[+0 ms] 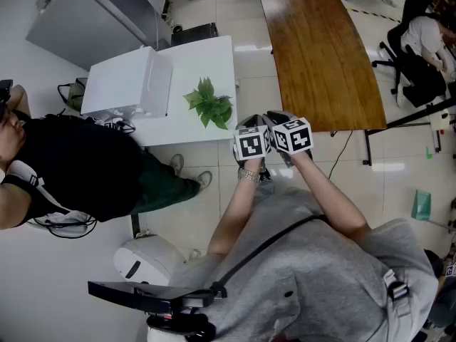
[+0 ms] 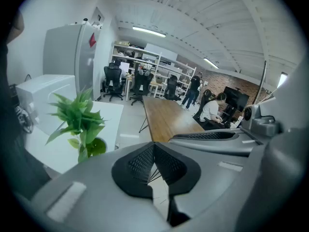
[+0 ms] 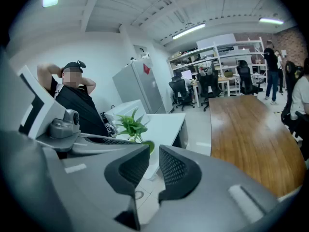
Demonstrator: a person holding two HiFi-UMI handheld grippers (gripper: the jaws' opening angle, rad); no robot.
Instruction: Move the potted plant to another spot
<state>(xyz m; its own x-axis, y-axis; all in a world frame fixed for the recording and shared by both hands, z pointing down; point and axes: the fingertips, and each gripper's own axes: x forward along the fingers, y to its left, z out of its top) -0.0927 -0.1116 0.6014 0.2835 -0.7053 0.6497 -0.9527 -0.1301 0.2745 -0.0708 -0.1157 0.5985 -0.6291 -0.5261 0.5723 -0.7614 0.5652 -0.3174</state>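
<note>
The potted plant, green leaves in a small green pot, stands near the front corner of a white table. It shows at the left of the left gripper view and centre-left of the right gripper view. Both grippers are held side by side over the floor, just right of that corner and short of the plant. My left gripper is shut with its tips touching and nothing in them. My right gripper is all but closed, a thin slit between its pads, also with nothing in it.
A white box-like machine sits on the white table behind the plant. A person in black stands at its left side. A long wooden table lies to the right, with tiled floor between the two. Office chairs and shelves stand farther back.
</note>
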